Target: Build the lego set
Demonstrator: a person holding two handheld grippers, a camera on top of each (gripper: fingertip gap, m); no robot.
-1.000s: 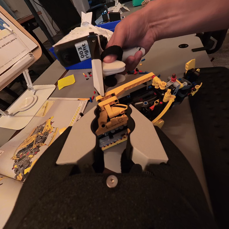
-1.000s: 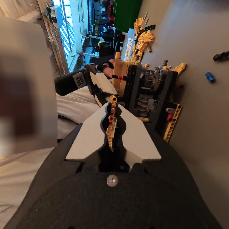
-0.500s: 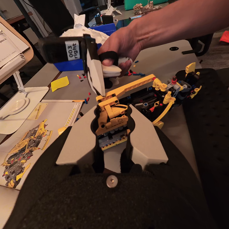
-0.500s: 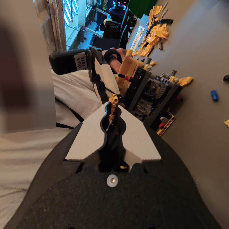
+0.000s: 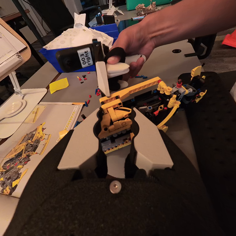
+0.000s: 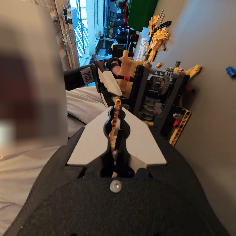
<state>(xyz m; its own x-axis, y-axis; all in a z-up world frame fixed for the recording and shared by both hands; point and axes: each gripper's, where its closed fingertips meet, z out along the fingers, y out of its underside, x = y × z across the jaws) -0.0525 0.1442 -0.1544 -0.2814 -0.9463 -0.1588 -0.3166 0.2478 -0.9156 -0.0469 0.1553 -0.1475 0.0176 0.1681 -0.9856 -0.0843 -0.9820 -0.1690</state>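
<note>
Gripping the yellow cab (image 5: 115, 122) of the lego model (image 5: 159, 106) at frame centre: left gripper (image 5: 114, 115). Pinching a long yellow beam (image 5: 134, 88) above it: right gripper (image 6: 116, 108), jaws nearly closed. Pressing crooked risks bending the beam or popping pins loose onto the table (image 5: 168, 60).

We hold the left gripper (image 5: 115, 122) level and pointed forward, its two grey fingers (image 5: 81, 144) set apart and pressing a yellow block (image 5: 114, 122) from both sides. We hold the right gripper (image 6: 116, 111) rolled onto its side, its fingers (image 6: 95, 137) drawn close together on a thin yellow beam (image 6: 116, 108). In the left wrist view the right gripper (image 5: 105, 94) points steeply downward, tips touching the top of the model. Our right hand (image 5: 130, 51) wraps its handle, one finger through a black loop, forearm extended from the upper right.
</note>
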